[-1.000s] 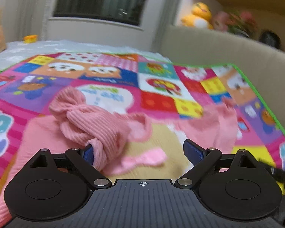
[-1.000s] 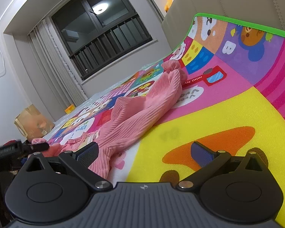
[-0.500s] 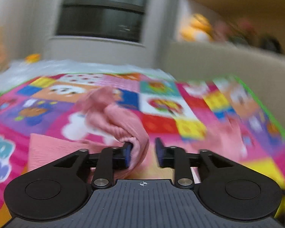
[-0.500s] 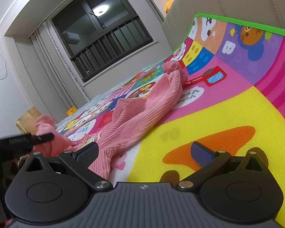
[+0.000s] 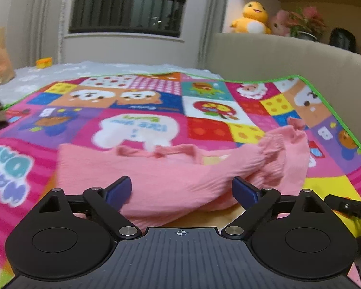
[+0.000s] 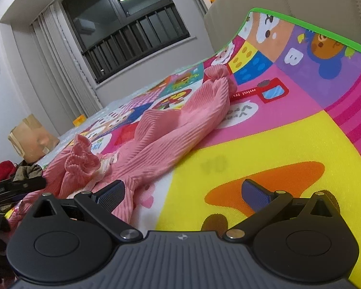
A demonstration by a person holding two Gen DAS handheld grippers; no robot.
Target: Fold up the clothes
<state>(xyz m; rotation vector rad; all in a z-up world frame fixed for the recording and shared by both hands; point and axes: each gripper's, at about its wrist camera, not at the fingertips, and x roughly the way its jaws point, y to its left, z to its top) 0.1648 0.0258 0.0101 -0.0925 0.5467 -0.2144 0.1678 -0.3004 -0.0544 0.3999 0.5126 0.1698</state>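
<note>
The left tongs (image 5: 181, 189) stand wide open with nothing gripped, low over a pink ribbed garment (image 5: 170, 171) spread on a colourful play mat (image 5: 142, 110). One bunched sleeve (image 5: 284, 149) trails off toward 2 o'clock. The right tongs (image 6: 183, 192) also gape open and empty; the garment (image 6: 170, 134) lies at their 10 o'clock, touching the left fingertip (image 6: 112, 193).

Barred dark window (image 5: 126, 12), beige headboard (image 5: 288, 57), vertical blinds (image 6: 60, 67)
</note>
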